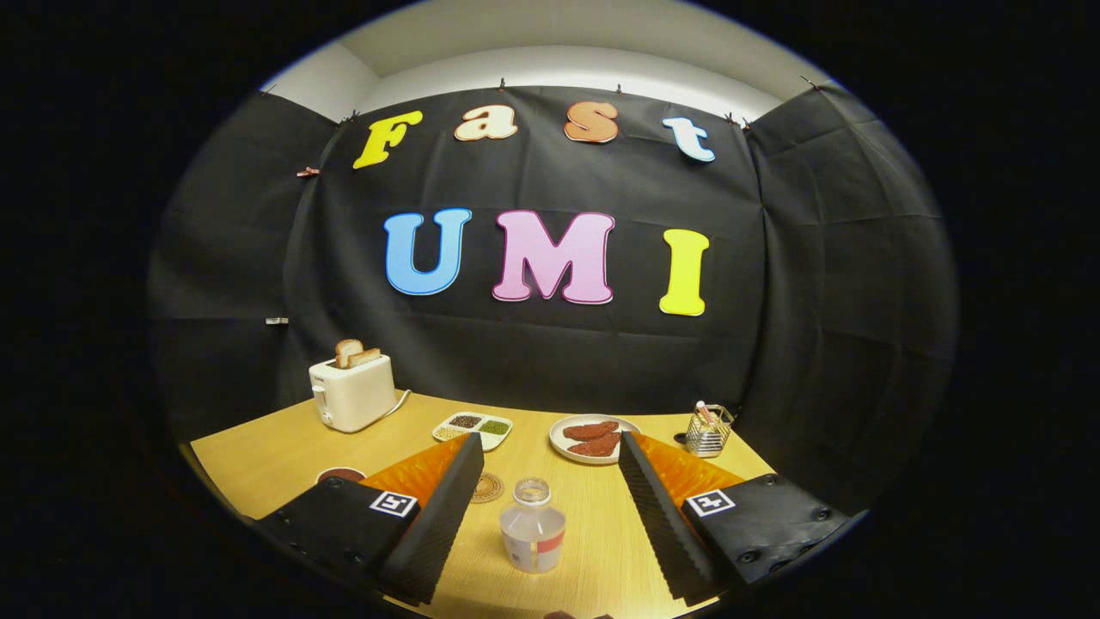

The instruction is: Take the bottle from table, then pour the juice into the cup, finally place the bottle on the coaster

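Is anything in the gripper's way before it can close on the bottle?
Nothing visible. The bottle stands upright on the table between the open gripper fingers, touching neither, with bare table on both sides of it.

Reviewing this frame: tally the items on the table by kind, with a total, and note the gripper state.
Bottle: 1, uncapped, between the open gripper's fingers, untouched
Coaster: 1
Cup: 1, partly hidden
Toaster: 1
Divided dish: 1
Plate: 1
Wire holder: 1
Total: 7
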`<action>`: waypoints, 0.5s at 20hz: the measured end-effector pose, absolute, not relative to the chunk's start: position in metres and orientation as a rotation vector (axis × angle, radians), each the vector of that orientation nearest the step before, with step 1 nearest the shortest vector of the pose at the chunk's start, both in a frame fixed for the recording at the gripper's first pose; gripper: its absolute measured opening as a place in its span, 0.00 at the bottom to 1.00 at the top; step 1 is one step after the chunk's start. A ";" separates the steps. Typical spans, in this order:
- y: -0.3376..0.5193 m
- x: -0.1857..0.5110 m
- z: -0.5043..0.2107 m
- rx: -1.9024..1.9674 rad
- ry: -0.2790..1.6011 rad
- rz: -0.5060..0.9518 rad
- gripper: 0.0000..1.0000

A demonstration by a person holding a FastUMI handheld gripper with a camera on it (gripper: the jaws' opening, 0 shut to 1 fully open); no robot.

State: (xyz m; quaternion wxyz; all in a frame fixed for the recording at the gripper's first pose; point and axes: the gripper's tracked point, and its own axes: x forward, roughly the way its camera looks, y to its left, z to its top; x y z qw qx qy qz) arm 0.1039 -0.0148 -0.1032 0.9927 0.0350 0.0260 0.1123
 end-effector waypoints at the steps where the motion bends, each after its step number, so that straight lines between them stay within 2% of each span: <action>1: -0.013 0.107 -0.110 0.069 0.060 0.230 0.97; 10: 0.007 0.139 -0.165 0.085 0.126 0.226 0.97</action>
